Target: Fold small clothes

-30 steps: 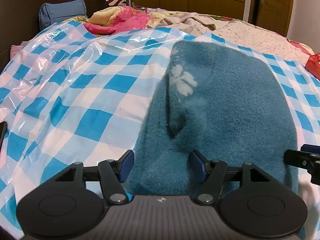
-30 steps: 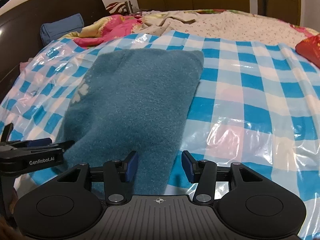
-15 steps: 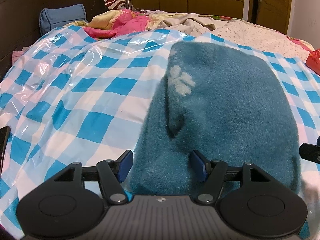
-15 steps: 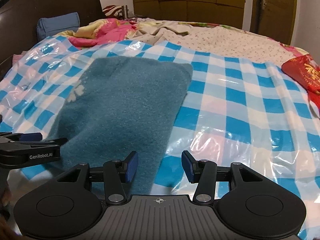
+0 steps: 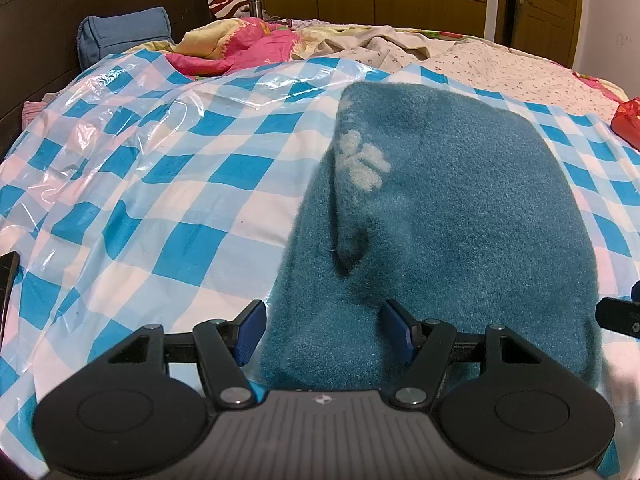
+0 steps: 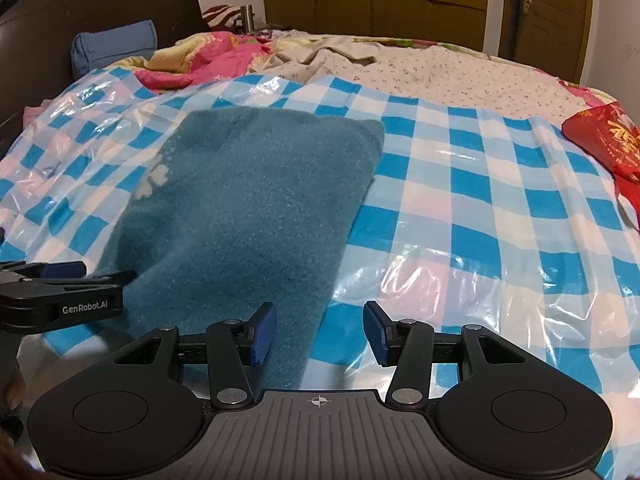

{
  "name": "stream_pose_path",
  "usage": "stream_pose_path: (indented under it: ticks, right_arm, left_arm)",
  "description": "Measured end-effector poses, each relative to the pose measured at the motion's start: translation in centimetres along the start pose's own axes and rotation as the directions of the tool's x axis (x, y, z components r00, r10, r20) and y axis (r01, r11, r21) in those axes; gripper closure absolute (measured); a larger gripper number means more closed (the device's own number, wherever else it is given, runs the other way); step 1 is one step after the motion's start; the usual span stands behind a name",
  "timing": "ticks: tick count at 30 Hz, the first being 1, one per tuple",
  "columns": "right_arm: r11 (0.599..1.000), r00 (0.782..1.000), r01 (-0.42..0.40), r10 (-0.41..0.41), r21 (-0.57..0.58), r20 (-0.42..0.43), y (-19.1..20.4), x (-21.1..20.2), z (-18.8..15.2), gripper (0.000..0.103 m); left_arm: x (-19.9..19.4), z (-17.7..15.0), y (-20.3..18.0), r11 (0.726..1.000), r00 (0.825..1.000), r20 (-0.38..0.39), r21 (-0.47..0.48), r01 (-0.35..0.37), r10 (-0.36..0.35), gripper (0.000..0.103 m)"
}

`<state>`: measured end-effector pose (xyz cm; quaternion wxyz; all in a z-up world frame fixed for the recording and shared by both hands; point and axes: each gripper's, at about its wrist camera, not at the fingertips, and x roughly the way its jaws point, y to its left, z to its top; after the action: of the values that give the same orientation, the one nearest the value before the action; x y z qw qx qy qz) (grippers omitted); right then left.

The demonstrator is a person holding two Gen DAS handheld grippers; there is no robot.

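on bed, over blue/white check plastic sheet (image 6: 460,168): teal fleece garment (image 6: 248,208) lying flat, pale paw print (image 5: 362,160) near its left edge. garment type hard to tell; a fold or flap along left side makes a dark pocket in left wrist view.

left gripper (image 5: 324,330) low at garment's near edge, jaws spread, near-left corner of fleece betw the blue pads (image 5: 250,328). can't tell if pads touch cloth; right pad partly buried behind fuzz. near hem cut off by gripper body.

right gripper (image 6: 320,330) at near-right corner, jaws spread, fleece edge betw them but closer to left pad, not pinched. sheet showing betw pads on right side.

left gripper's side seen at left edge of right wrist view, its tips sunk into fleece; right gripper only a sliver at right edge of left wrist view.

far: pink/yellow quilt (image 6: 192,64), blue pillow (image 5: 124,36) by dark headboard (image 6: 100,4), red bag (image 6: 608,144) far right, partly cut off. glare on plastic blurs some checks.
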<state>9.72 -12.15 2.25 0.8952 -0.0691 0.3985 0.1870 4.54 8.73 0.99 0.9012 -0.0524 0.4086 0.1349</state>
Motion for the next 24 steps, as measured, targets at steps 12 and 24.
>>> stream_pose_path:
  ticks: [12, 24]
  right_arm:
    - [1.000, 1.000, 0.007, -0.007, 0.005, -0.017, 0.03, 0.21, -0.23, 0.056]
    - [1.000, 0.999, 0.015, -0.015, 0.001, -0.030, 0.29, 0.34, -0.38, 0.056]
  left_arm:
    - [0.05, -0.03, -0.05, 1.000, 1.000, -0.001, 0.005, 0.001, -0.001, 0.029]
    - [0.10, -0.01, -0.07, 1.000, 1.000, -0.001, 0.007, 0.001, -0.001, 0.029]
